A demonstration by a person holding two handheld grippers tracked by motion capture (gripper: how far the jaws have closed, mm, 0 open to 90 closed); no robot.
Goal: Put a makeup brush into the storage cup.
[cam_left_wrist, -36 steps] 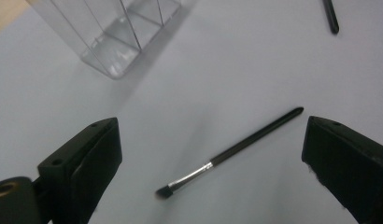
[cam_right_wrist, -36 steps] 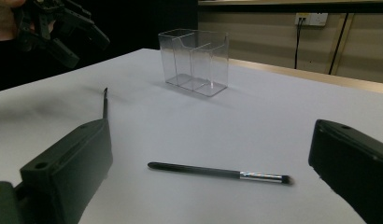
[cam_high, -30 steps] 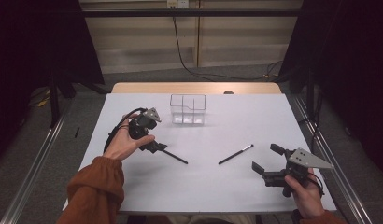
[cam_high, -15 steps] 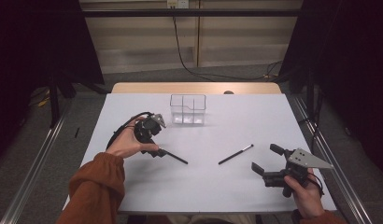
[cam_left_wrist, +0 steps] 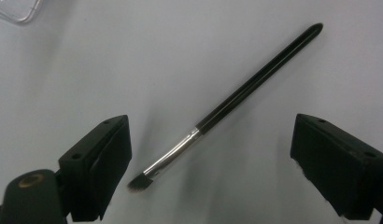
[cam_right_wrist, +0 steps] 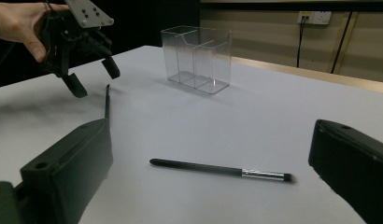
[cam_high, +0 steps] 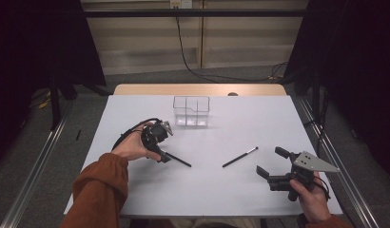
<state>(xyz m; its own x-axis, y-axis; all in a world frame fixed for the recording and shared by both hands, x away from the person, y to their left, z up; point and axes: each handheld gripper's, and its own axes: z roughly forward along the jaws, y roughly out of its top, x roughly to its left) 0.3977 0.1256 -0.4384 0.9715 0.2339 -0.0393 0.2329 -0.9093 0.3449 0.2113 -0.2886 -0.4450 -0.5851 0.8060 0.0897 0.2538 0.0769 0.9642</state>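
Note:
A black makeup brush (cam_left_wrist: 255, 81) with a silver ferrule lies flat on the white table (cam_high: 221, 190), left of centre. My left gripper (cam_high: 163, 154) points down over its bristle end. The jaws straddle it in the left gripper view (cam_left_wrist: 215, 135) and have just been closing a little, but the pads stay clear of it. From the right gripper view, that gripper (cam_right_wrist: 95, 77) hangs just above the brush (cam_right_wrist: 106, 100). A second brush (cam_high: 239, 157) lies right of centre, in front of my right gripper (cam_high: 271, 162), which is open and has nothing in it.
A clear acrylic box (cam_high: 191, 111) with compartments stands upright at the back centre of the table. A wooden strip (cam_high: 198, 89) runs along the far edge. Dark curtains and metal rails flank the table.
The left hand has lowered its gripper toward the table, bringing the jaws down around the left brush. The right hand and both brushes have stayed where they were.

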